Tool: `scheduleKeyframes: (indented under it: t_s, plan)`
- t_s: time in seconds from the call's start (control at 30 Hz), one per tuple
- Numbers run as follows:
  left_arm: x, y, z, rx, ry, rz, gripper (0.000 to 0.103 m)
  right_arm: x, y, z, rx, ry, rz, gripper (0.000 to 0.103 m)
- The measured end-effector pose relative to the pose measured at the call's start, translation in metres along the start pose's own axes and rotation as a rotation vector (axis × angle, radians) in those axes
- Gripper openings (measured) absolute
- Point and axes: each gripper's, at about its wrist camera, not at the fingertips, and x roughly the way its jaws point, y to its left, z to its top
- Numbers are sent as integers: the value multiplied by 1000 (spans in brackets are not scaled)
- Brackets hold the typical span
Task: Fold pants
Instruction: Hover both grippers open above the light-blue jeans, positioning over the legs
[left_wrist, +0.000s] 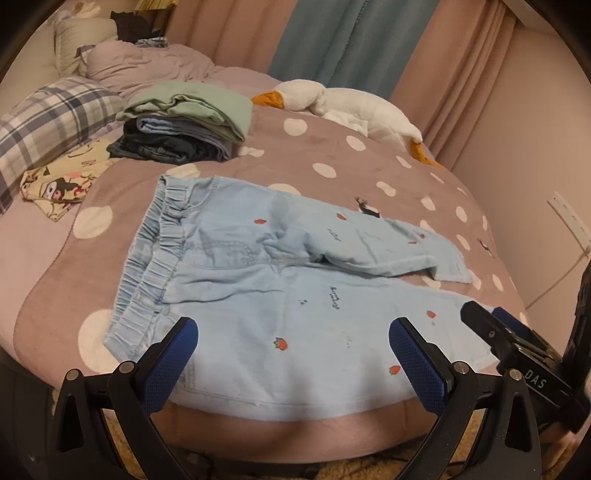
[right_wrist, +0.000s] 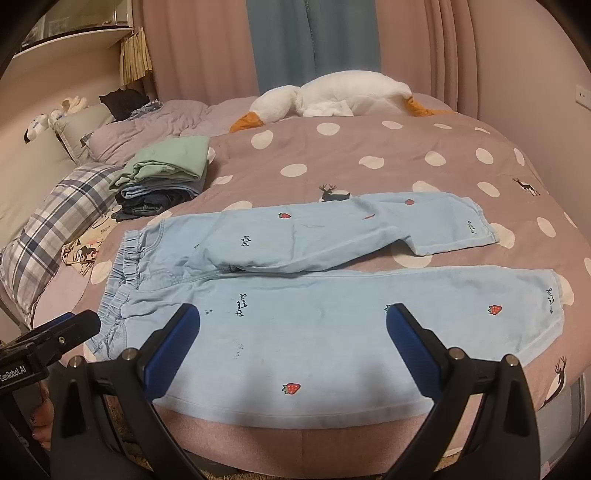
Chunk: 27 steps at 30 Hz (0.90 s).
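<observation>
Light-blue strawberry-print denim pants (right_wrist: 332, 295): spread flat, unfolded, on pink polka-dot blanket (right_wrist: 369, 155). Left gripper (left_wrist: 293, 350) and right gripper (right_wrist: 293, 339): jaws spread wide, holding nothing.

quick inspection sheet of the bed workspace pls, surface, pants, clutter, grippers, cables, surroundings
surface: bed under a mauve blanket with white dots, lying mostly smooth.
job's things: light blue pants with strawberry print, spread flat and unfolded, waistband to the left, legs to the right; the far leg is creased near the crotch.
clutter: stack of folded clothes with a green piece on top, plaid pillow, cartoon-print cloth, white plush goose.
grippers: left gripper open, right gripper open, both over the near pant leg and holding nothing.
cables: nothing seen.
surroundings: pink and teal curtains, wall outlet.
</observation>
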Motion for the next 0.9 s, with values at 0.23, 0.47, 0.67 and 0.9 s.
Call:
scheduleKeyframes:
  t_s: [0.23,0.47,0.67,0.9]
  plan:
    - [2,-6,0,14,13,-24,103,-2,0,-4,8,-3,-5,100]
    - [8,-5,-2,0,45,-46,103,0,-5,-6,20,6,-13,100]
    - [10,-6,-2,-2,51,-50,103,4,-10,-9,28,22,-23,98]
    - [10,-6,-2,-3,53,-48,103,7,-10,-10,23,29,-31,98]
